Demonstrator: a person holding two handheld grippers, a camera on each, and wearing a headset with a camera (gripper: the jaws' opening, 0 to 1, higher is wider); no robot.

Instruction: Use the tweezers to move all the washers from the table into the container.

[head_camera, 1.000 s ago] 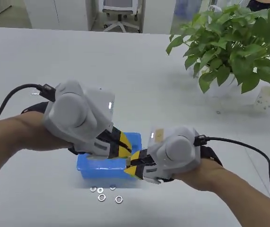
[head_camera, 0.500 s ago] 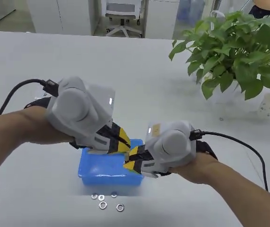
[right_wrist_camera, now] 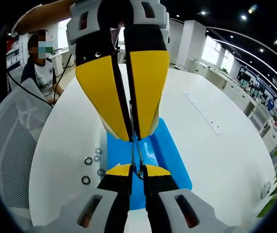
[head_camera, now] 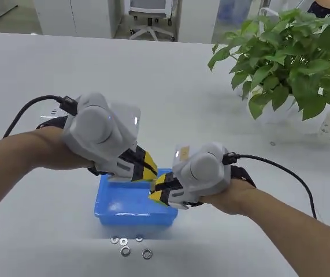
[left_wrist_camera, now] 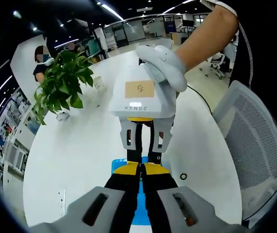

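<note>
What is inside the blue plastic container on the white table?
The visible floor of the blue plastic container looks bare. Its far right corner is covered by the left gripper and right gripper, both pinching thin metal tweezers. Small metal washers lie on the white table in front.

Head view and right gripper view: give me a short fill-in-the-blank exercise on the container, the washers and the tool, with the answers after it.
1. The container beneath the two grippers is ___ in colour.
2. The loose washers lie on the ___, just outside the container on the person's side.
3. In the right gripper view, the thin metal tool running from the left gripper down to the right gripper is a pair of ___.
Missing words: blue; table; tweezers.
</note>
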